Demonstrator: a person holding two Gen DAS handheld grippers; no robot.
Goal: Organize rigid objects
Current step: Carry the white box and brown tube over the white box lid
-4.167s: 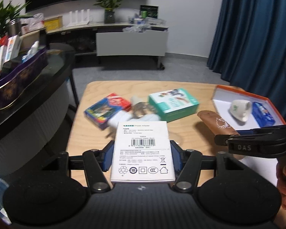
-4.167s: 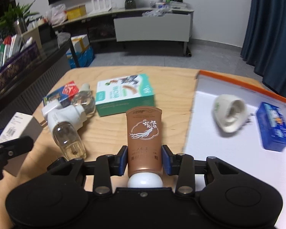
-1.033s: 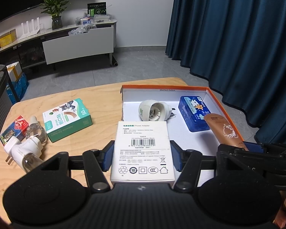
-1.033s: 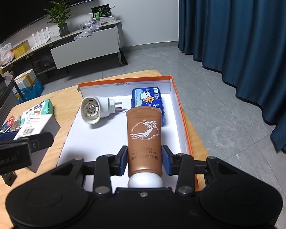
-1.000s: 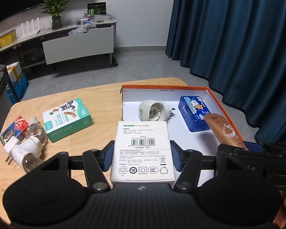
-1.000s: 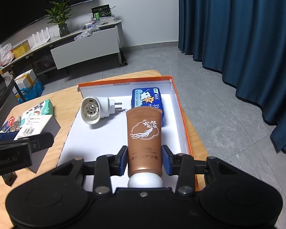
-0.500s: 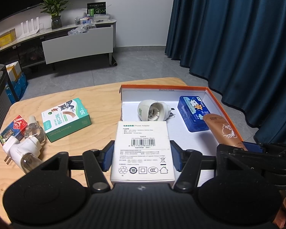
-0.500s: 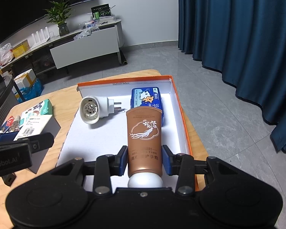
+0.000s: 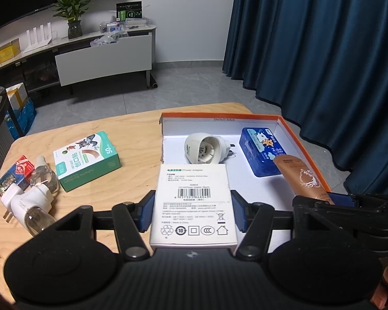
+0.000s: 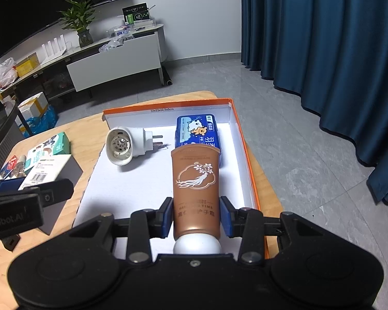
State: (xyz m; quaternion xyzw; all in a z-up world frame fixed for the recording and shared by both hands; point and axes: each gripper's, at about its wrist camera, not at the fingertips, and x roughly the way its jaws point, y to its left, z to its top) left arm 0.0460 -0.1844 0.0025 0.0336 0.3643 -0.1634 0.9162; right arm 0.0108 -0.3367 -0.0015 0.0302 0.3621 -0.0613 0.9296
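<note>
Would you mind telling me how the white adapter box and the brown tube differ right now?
The white adapter box is flat, rectangular and printed with a barcode; the brown tube is rounded with a gold root drawing. The box sits in the left claw, the tube in the right claw. Both are clamped above the orange-rimmed tray.

left hand-held gripper [image 9: 192, 213] clamps white adapter box [image 9: 194, 204].

A glossy brown plastic tube [image 10: 195, 188], a matt white cardboard box [image 9: 194, 204] and a light wooden table [image 9: 132, 134] are seen.
</note>
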